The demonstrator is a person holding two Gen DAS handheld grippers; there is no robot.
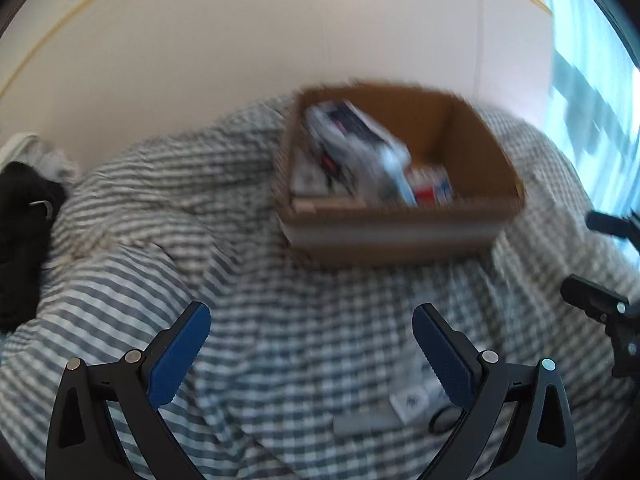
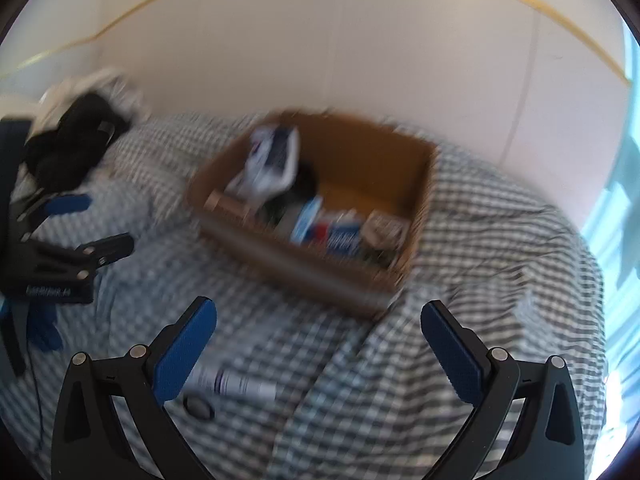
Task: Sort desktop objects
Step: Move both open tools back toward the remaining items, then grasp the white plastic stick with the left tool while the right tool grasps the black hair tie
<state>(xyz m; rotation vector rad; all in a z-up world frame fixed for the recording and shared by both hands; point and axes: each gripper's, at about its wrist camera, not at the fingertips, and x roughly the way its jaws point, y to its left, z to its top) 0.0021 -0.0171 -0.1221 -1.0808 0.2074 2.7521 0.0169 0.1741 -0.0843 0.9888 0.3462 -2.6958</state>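
Note:
A brown cardboard box (image 1: 472,152) sits on a grey checked cloth (image 1: 168,216) and holds several packets and small boxes. It also shows in the right wrist view (image 2: 416,184). My left gripper (image 1: 311,324) is open and empty, short of the box. Small items lie on the cloth near its right finger: a white packet (image 1: 410,402), a grey stick (image 1: 366,424) and a dark ring (image 1: 442,420). My right gripper (image 2: 318,316) is open and empty. A white tube (image 2: 236,384) and a dark oval thing (image 2: 199,407) lie by its left finger. Both views are blurred.
A black bag (image 1: 24,224) lies at the left edge of the cloth, seen too in the right wrist view (image 2: 72,148). A pale wall (image 1: 240,40) stands behind the box. A bright window (image 1: 592,100) is at the right. The left gripper (image 2: 86,226) shows at the right view's left edge.

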